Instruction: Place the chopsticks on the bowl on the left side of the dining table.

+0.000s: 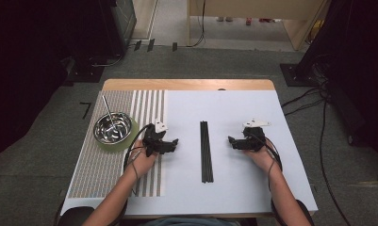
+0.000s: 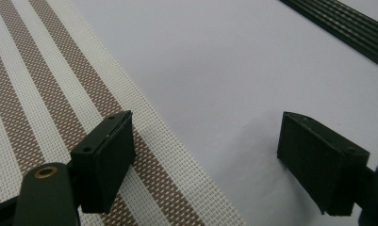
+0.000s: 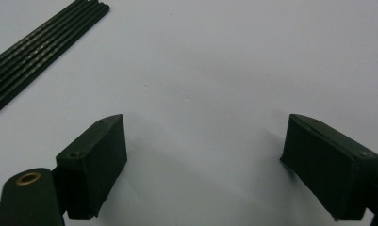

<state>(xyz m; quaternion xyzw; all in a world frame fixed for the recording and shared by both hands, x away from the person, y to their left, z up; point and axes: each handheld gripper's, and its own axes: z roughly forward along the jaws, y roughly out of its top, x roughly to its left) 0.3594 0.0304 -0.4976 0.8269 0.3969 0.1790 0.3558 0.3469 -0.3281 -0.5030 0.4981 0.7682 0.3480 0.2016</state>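
Observation:
A bundle of several thin black rods (image 1: 206, 150) lies lengthwise in the middle of the white table sheet (image 1: 234, 193). My left gripper (image 1: 173, 143) rests to the left of the rods, at the edge of the striped placemat (image 1: 97, 174), jaws open and empty. In the left gripper view my left gripper (image 2: 205, 165) has the mat (image 2: 31, 94) under its left jaw, and the rods (image 2: 347, 28) run at the top right. My right gripper (image 1: 231, 141) sits to the right of the rods, open and empty. In the right gripper view my right gripper (image 3: 205, 174) hovers over bare sheet, rods (image 3: 40, 44) at upper left.
A steel bowl (image 1: 112, 128) with a metal utensil (image 1: 108, 112) standing in it rests on a green coaster at the mat's left. Table edges lie close at the front and right. Cables and dark equipment stand on the floor around.

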